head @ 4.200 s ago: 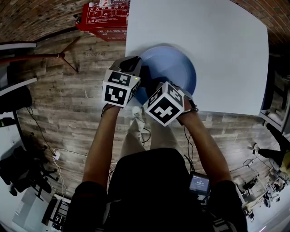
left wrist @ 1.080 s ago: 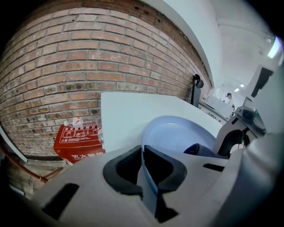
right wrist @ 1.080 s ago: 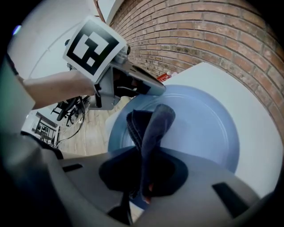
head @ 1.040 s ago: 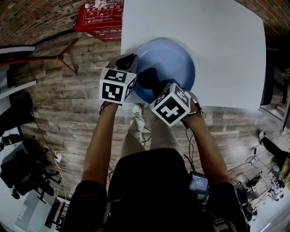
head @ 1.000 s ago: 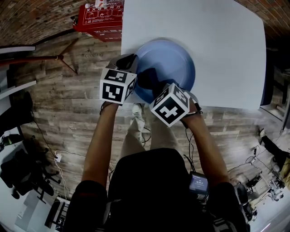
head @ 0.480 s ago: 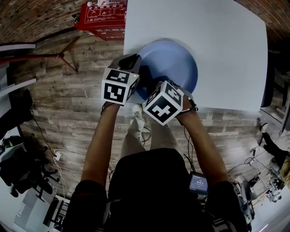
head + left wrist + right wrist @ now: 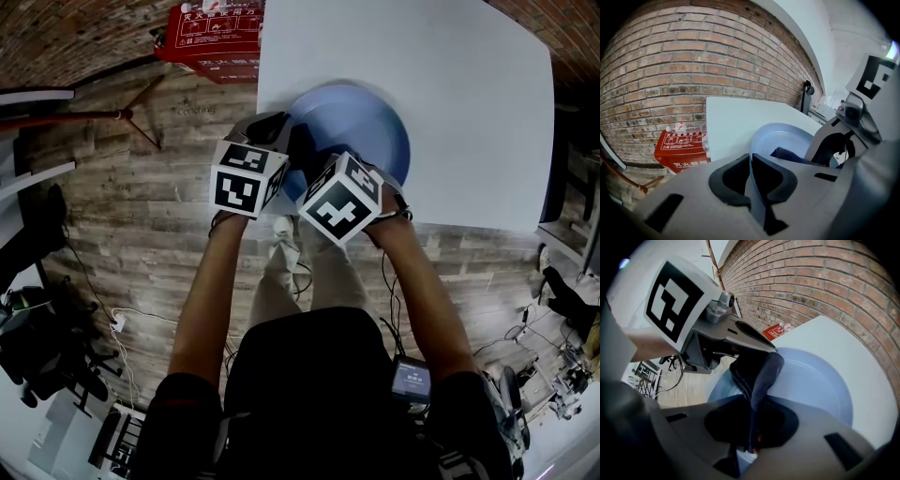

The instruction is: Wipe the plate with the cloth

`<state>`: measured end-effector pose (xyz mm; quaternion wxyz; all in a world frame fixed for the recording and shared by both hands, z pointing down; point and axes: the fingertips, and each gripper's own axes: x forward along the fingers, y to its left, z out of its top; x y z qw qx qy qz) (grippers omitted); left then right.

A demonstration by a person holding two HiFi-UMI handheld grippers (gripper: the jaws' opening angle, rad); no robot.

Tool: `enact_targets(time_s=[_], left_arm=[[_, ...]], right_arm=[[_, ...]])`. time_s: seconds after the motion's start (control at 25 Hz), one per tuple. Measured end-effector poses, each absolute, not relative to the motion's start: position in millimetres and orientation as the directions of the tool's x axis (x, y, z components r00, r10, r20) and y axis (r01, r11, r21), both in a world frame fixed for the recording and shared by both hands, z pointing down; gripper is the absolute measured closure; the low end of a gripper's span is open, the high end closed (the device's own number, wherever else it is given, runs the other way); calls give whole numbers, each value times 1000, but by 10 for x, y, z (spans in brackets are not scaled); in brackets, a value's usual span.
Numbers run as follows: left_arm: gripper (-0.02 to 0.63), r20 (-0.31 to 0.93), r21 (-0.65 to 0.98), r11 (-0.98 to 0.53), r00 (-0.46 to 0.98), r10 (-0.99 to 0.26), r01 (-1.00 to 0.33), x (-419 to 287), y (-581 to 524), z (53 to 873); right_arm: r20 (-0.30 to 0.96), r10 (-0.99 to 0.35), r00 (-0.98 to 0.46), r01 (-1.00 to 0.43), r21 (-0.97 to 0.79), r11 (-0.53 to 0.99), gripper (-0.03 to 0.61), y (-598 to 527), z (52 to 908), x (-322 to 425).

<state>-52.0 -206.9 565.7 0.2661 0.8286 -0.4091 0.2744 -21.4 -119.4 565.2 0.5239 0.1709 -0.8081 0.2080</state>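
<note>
A light blue plate [image 7: 370,122] rests at the near left part of the white table [image 7: 469,84]. My left gripper [image 7: 750,180] is shut on the plate's rim [image 7: 754,140] at its left edge. My right gripper [image 7: 752,427] is shut on a dark blue cloth [image 7: 757,376], which lies pressed on the plate [image 7: 815,380] near its left side. In the head view the cloth [image 7: 305,145] shows as a dark patch between the two marker cubes. The left gripper [image 7: 717,329] appears in the right gripper view just beyond the cloth.
A red box [image 7: 216,33] sits on the wooden floor left of the table, also seen as the red box [image 7: 682,147] in the left gripper view. A brick wall [image 7: 693,61] stands behind. Cables [image 7: 122,323] lie on the floor near my legs.
My right gripper with the cloth has slid left and up across the plate, toward the left gripper. The left gripper has stayed clamped on the rim.
</note>
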Motion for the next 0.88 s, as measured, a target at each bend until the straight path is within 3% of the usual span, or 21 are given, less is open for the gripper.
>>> enact_targets(time_s=[0.88], left_arm=[[578,676,191,-531,503,-539,-826,-532,-2032,5652]], right_arm=[[911,-152,-384,-606,-125,785,515,-1495,5590,56]])
